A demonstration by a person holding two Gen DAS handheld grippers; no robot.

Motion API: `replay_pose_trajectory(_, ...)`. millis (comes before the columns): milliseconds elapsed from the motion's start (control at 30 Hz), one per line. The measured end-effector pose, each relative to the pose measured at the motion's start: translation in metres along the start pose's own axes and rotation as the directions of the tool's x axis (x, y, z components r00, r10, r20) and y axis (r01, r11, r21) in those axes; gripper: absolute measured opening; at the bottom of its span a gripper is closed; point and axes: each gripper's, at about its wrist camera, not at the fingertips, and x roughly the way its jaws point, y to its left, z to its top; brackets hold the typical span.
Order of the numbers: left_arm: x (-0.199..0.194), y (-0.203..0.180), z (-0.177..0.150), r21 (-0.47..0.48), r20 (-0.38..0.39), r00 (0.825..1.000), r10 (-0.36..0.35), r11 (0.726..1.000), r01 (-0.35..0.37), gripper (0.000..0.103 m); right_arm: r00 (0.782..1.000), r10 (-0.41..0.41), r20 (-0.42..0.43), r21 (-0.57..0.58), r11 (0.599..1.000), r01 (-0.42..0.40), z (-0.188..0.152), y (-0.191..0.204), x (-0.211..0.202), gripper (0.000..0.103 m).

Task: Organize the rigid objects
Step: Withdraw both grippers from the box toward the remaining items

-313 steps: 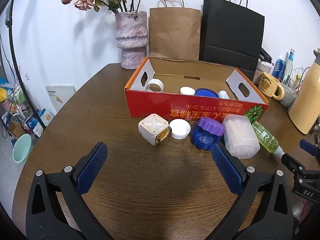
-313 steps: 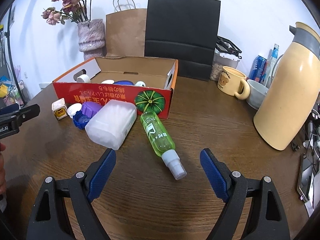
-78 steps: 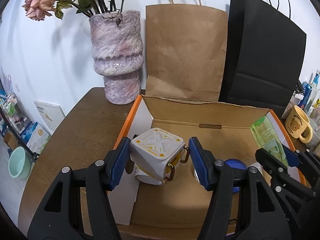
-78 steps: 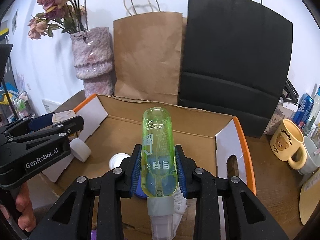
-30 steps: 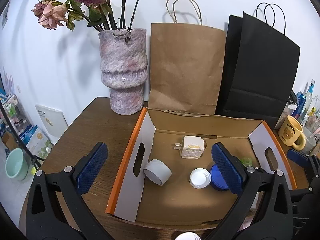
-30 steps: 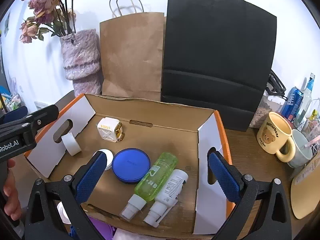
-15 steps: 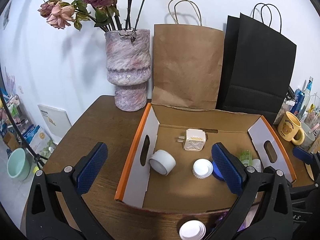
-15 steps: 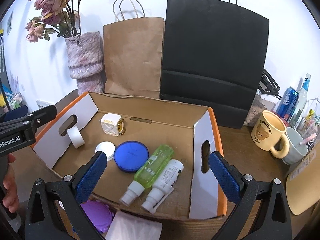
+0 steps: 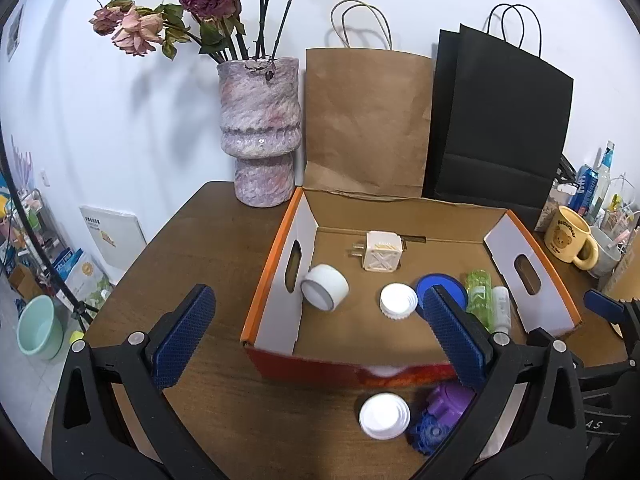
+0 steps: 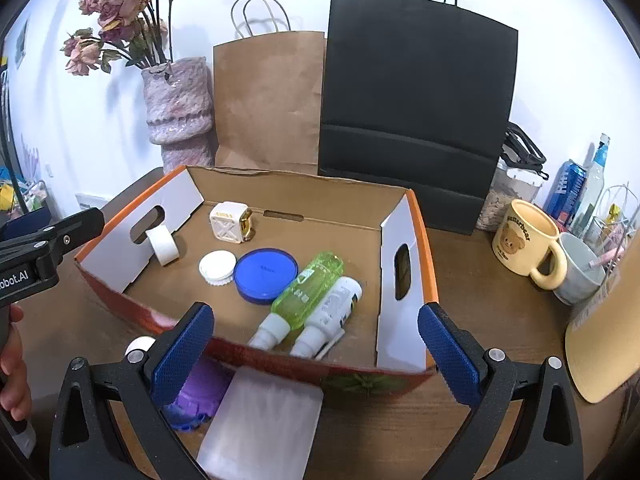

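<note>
I am holding both tongs released above the near edge of the cardboard box, each with its blue pads spread wide and nothing between them. The left gripper is hanging over the box's near left corner, and the right gripper is hanging over its near wall, further to the right. Inside the box I am seeing the white cube charger sitting toward the far wall, with the roll of white tape leaning at the left wall beside its handle slot. Nearer to me a white ribbed cap is lying just beside a blue round lid, and to the right of that lid the green spray bottle and a white bottle are lying side by side, touching, with their nozzle ends pointing toward the near wall. Outside the box, on the wooden table close in front of its red near wall, another white cap is resting next to a purple and blue gear-shaped piece, and the frosted plastic case is lying to the right of that piece. Part of a hand is showing at the left edge of the right wrist view, gripping the left tool's handle.
</note>
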Motion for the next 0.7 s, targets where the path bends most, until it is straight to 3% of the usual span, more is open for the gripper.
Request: replay_pose_trajectory(700, -0.052, 0.007, -0.034, 0.003, -0.003, 1.000, -0.016, 1.000, 0.016, 0.103, 1.000, 0.020, 0.007, 0.026, 0.999, -0.020, -0.039, 0.012, -0.053, 0.103)
